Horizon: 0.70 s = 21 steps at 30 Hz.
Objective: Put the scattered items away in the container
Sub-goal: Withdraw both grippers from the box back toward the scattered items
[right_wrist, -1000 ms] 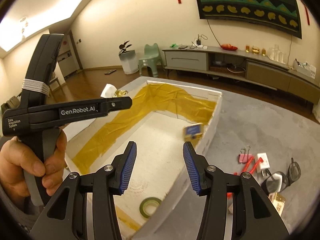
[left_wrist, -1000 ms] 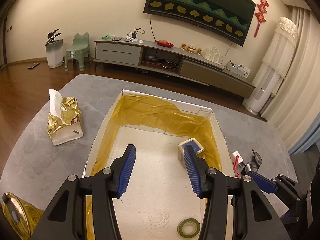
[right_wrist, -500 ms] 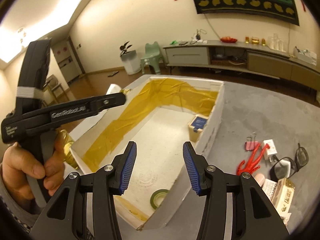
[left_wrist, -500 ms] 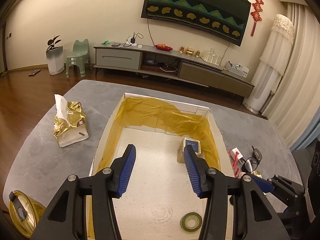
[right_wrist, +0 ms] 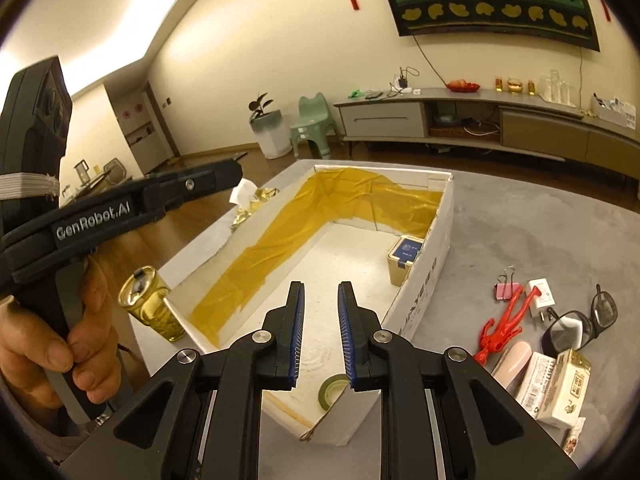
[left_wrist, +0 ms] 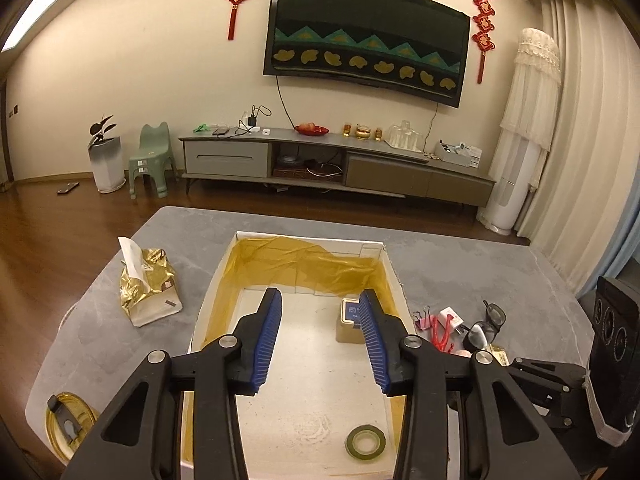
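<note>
Left gripper: jaws wide apart, empty, above the white cardboard box lined with yellow film. Right gripper: jaws narrowed to a slim gap, gripping nothing, over the box's near corner. Inside the box: a beige tin with blue lid at 1 o'clock, a green tape roll at 5 o'clock. On the grey table, at 3 o'clock of the box: pink binder clip, red plastic figure, black-framed glasses, small cartons.

white box with yellow lining, green tape roll, red figure
</note>
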Each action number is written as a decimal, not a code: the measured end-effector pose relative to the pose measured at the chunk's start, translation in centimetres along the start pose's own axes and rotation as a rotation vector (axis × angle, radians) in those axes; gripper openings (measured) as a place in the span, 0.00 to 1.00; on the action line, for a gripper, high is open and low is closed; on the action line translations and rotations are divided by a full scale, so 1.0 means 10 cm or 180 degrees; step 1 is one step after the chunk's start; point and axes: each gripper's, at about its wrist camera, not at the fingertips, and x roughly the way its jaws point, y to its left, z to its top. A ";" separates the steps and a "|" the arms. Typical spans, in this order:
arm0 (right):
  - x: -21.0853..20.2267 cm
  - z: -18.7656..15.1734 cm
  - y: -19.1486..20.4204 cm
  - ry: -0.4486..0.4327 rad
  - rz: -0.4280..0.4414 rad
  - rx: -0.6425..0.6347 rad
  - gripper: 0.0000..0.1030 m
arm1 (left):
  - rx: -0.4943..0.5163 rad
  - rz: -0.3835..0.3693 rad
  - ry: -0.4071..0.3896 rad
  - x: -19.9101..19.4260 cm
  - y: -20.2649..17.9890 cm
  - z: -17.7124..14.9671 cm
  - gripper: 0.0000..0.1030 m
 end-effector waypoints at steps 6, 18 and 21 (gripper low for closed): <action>-0.17 0.01 -0.01 -0.0058 0.0034 0.0054 0.35 | 0.0033 0.0058 0.0124 -0.03 -0.05 -0.04 0.45; -0.57 -0.08 -0.07 -0.0073 -0.0012 -0.0063 0.35 | 0.0204 -0.0017 0.0120 -0.16 -0.40 -0.12 0.47; -0.68 -0.15 -0.16 -0.0058 -0.0075 -0.0076 0.35 | 0.0278 -0.0060 0.0162 -0.12 -0.56 -0.17 0.47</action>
